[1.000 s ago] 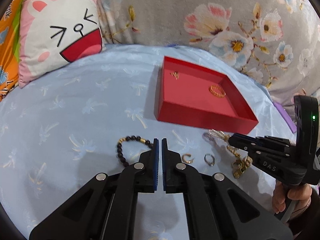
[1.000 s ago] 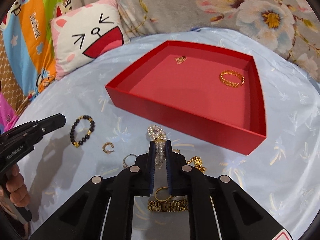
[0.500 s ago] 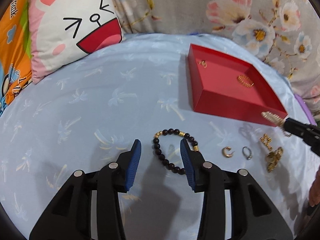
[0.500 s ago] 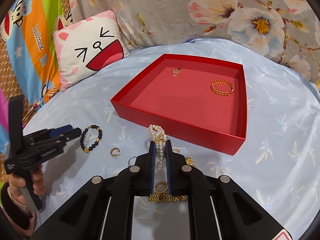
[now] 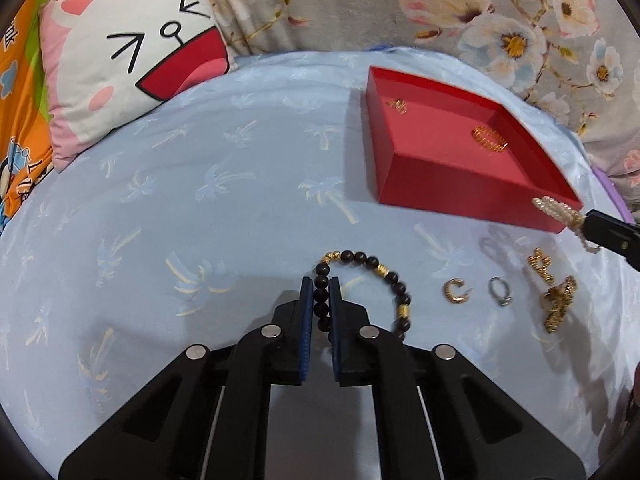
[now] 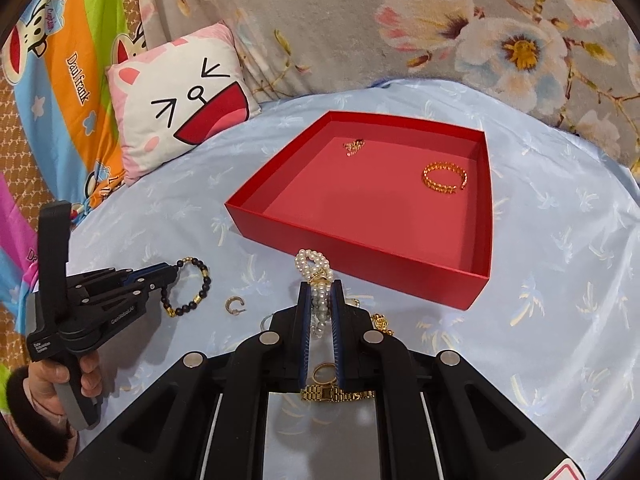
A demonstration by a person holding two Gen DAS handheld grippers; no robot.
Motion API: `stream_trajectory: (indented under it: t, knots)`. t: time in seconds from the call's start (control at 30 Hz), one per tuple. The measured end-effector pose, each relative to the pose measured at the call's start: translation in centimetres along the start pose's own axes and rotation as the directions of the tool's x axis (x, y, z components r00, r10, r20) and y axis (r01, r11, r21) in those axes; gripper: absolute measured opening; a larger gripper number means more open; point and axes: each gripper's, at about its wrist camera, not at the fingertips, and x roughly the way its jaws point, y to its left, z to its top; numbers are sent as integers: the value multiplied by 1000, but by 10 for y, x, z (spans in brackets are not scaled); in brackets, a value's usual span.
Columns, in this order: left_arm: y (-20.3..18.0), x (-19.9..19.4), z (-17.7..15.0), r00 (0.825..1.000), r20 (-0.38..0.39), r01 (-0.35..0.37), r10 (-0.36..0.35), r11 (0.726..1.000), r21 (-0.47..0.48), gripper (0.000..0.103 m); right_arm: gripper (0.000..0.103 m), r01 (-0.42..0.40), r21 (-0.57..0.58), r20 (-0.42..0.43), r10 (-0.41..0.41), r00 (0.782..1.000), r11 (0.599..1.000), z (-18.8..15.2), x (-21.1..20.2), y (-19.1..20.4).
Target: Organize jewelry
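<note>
Here your pale blue bedsheet (image 5: 200, 200) spreads widest, with the cat-face pillow (image 5: 132, 52) at its far left edge and the floral blanket (image 6: 440, 20) behind. The red tray (image 6: 360, 248) sits on the sheet ahead of both tools, holding a gold bangle (image 6: 444, 178) and a small gold charm (image 6: 354, 146) well apart. Your left gripper (image 5: 320, 296) is clamped on the dark beaded bracelet (image 5: 372, 262), whose black beads and gold spacers curve off to the right on the sheet. Your right gripper (image 6: 320, 300) pinches the pearl bracelet (image 6: 314, 262) just before the tray's near wall. Beside it lie a gold watch (image 6: 340, 394), a gold hoop earring (image 5: 456, 292) and a silver ring (image 5: 500, 292).
</note>
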Motion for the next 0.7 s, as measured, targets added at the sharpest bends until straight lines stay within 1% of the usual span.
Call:
stream_trajectory:
  t: [0.1, 0.17, 0.23, 0.3, 0.4, 0.47, 0.57, 0.63, 0.7]
  knots:
    - [-6, -21, 13, 998, 31, 58, -58, 998, 9, 7, 9, 1, -1, 28, -1, 1000, 1000, 7, -12, -2]
    - [-15, -39, 28, 994, 63, 90, -93, 995, 45, 7, 9, 1, 4, 48, -1, 999, 1000, 14, -21, -6]
    - [-27, -55, 47, 989, 104, 98, -108, 991, 92, 7, 9, 6, 16, 62, -7, 998, 1000, 23, -28, -14]
    - [-38, -68, 64, 982, 148, 96, -115, 987, 127, 7, 9, 34, 26, 80, -36, 996, 999, 33, -34, -24]
    - [-57, -81, 96, 968, 206, 109, -144, 979, 175, 7, 9, 51, 53, 89, -55, 995, 997, 49, -34, -40]
    - [-71, -82, 118, 957, 244, 107, -155, 974, 202, 7, 9, 60, 74, 85, -66, 994, 995, 60, -29, -51]
    - [-90, -69, 146, 949, 264, 117, -172, 970, 212, 7, 9, 96, 93, 75, -103, 992, 991, 75, -12, -66]
    - [-100, -54, 158, 947, 270, 117, -173, 970, 212, 7, 9, 106, 110, 61, -113, 992, 988, 82, 2, -74]
    - [-106, -33, 169, 951, 259, 118, -170, 972, 203, 7, 9, 116, 120, 44, -122, 992, 986, 86, 18, -80]
